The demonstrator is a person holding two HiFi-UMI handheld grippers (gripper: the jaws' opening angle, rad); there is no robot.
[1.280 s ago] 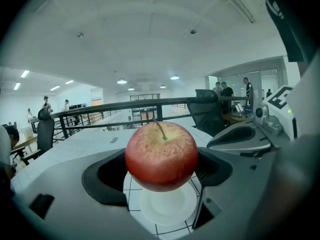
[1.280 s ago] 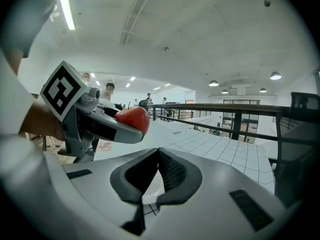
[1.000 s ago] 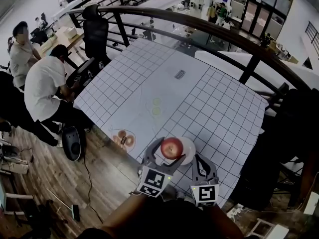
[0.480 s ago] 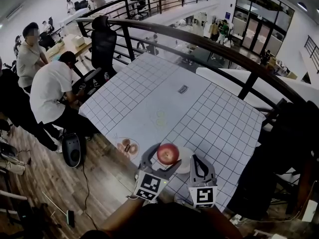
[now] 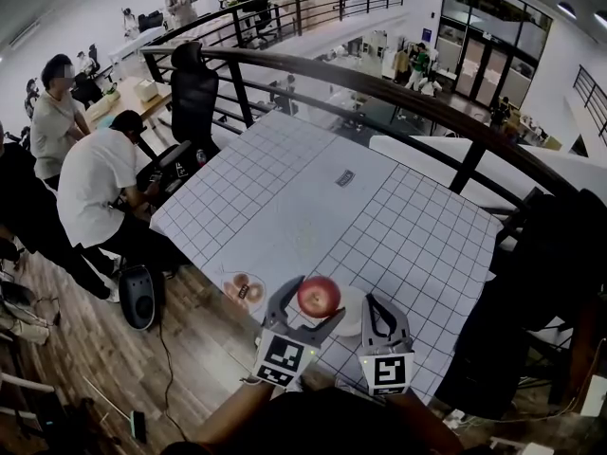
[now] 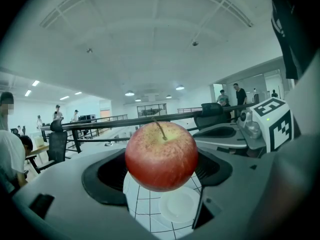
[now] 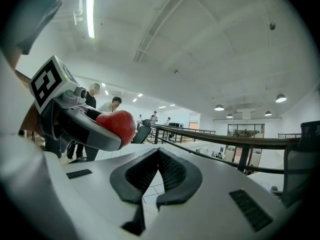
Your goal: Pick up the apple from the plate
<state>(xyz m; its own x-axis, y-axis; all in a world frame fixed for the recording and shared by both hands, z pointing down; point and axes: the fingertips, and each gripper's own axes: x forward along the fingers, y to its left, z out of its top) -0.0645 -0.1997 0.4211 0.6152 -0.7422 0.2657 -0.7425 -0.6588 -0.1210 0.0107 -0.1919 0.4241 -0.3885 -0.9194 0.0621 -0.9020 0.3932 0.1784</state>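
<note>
The apple is clamped between the jaws of the left gripper, stem at 12 o'clock, clear of the plate seen at its 6 o'clock. The right gripper is closed on nothing, at the apple's 4 o'clock.

1. Bright, even indoor light falls from ceiling lamps; shadows are faint.
2. Both gripper views bulge strongly, with black vignetted corners.
3. The apple is sharp; the near foreground is soft.
4. The head view bends the railing.
</note>
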